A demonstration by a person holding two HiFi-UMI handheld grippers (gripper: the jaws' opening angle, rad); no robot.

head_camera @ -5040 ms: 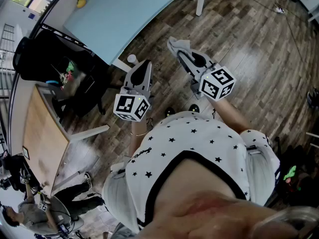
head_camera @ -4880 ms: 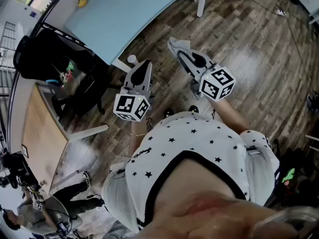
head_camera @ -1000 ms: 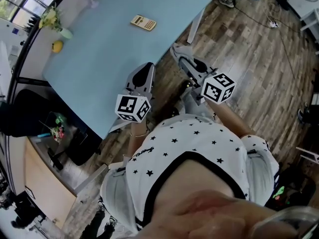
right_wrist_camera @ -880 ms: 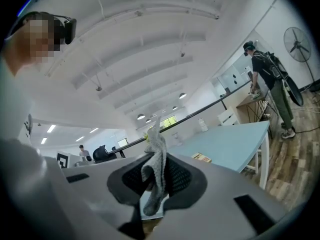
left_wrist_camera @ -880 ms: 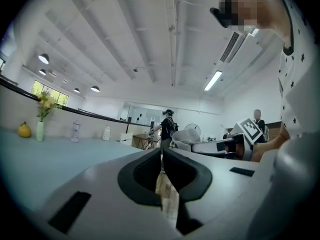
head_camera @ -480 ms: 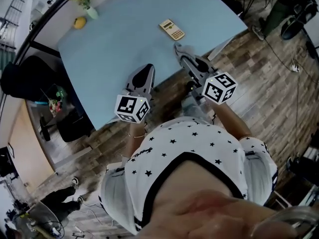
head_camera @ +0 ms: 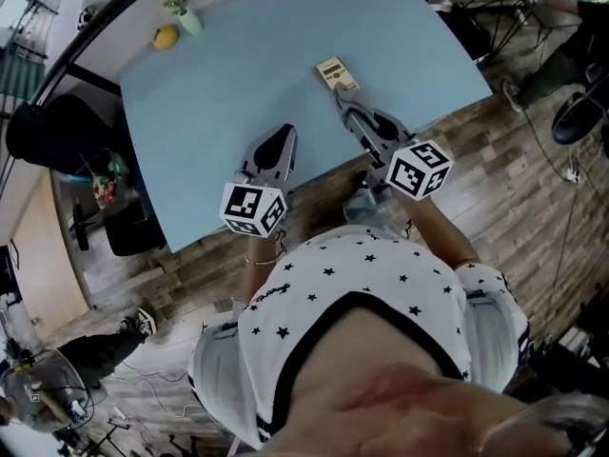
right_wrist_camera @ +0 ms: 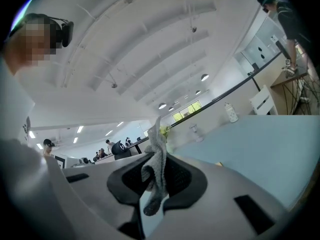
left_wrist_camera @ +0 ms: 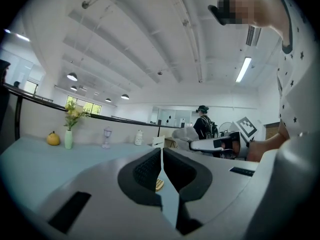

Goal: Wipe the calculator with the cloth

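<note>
Right tongs (right_wrist_camera: 157, 176) clamping grey knitted cloth (right_wrist_camera: 156, 158); crumpled strip hanging between ribbed black pads. Left tongs (left_wrist_camera: 162, 169) sitting closed, textured pads nearly meeting, nothing gripped, hovering over near edge of surface (head_camera: 238, 74). Surface smooth, pale blue. Beige rectangular calculator (head_camera: 332, 70) lying flat there, just beside cloth-bearing tip of right tongs.

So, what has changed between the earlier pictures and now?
The person has moved to the blue table: both grippers now hang over its near edge, and the right gripper reaches close to the calculator. Unchanged: the right gripper is shut on the cloth, and the left gripper is shut and empty.
</note>
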